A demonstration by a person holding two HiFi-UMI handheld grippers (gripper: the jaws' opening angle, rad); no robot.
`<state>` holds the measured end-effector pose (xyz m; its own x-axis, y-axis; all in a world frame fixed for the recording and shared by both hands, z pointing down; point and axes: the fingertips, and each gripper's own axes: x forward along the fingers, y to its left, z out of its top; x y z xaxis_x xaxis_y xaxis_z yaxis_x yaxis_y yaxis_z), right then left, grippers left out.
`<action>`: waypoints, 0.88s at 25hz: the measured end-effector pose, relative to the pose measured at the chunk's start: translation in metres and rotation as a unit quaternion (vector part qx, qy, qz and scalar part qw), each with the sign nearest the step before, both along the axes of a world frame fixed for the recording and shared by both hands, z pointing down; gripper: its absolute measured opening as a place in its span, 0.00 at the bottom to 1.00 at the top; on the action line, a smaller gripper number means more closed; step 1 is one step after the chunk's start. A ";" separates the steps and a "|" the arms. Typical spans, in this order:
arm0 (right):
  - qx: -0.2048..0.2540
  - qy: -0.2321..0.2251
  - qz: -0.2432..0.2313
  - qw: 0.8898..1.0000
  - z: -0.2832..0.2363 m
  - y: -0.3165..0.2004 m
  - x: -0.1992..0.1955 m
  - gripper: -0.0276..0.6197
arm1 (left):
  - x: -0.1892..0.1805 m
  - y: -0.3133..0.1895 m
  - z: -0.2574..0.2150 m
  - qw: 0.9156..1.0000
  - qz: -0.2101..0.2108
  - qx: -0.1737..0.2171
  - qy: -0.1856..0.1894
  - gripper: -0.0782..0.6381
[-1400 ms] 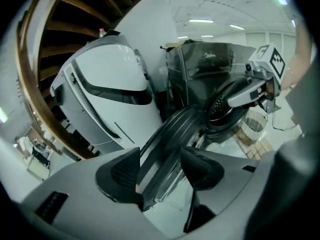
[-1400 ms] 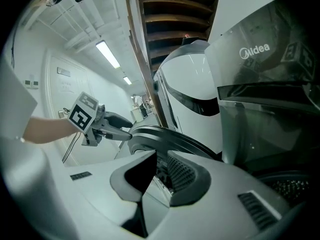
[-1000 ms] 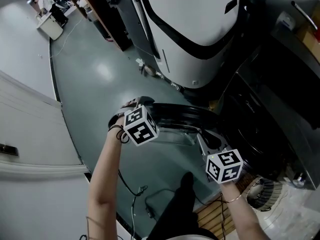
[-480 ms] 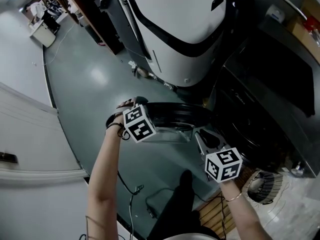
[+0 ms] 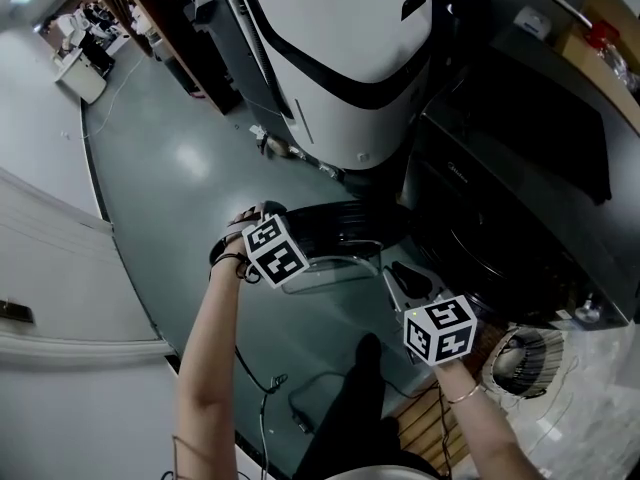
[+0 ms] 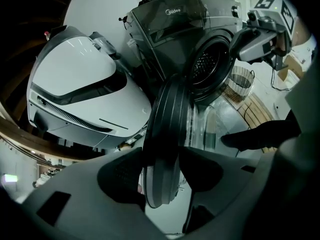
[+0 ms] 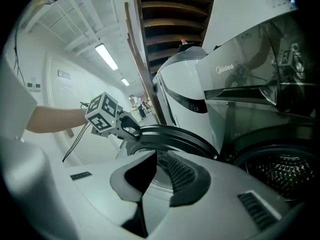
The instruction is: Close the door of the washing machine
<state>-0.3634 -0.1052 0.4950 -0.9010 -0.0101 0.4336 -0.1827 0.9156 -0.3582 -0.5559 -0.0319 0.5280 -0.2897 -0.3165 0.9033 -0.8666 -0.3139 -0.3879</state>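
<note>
Floor (image 5: 170, 168): door (image 6: 167, 129) inside closing left claw (image 6: 162, 174)

A washing machine (image 5: 500, 218) stood at the right, with a second machine (image 5: 340, 58) just beside it, farther back on the left. Its door (image 5: 345, 226) stood open, swung out leftward over the floor (image 5: 180, 168). At the door's outer edge the left claw (image 5: 268, 211) was closing its jaws, the rim between them. The right claw (image 5: 408, 280) hovered near the hinge side, before the drum opening (image 7: 280, 169), nothing between its jaws. A basket (image 5: 520, 360) sat at the washing machine's foot, right of a slatted board (image 5: 430, 428)
</note>
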 end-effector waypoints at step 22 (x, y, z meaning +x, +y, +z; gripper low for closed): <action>0.011 -0.003 0.027 1.000 -0.014 0.063 0.175 0.15 | 0.165 0.052 -0.005 0.994 -0.096 0.044 0.041 0.44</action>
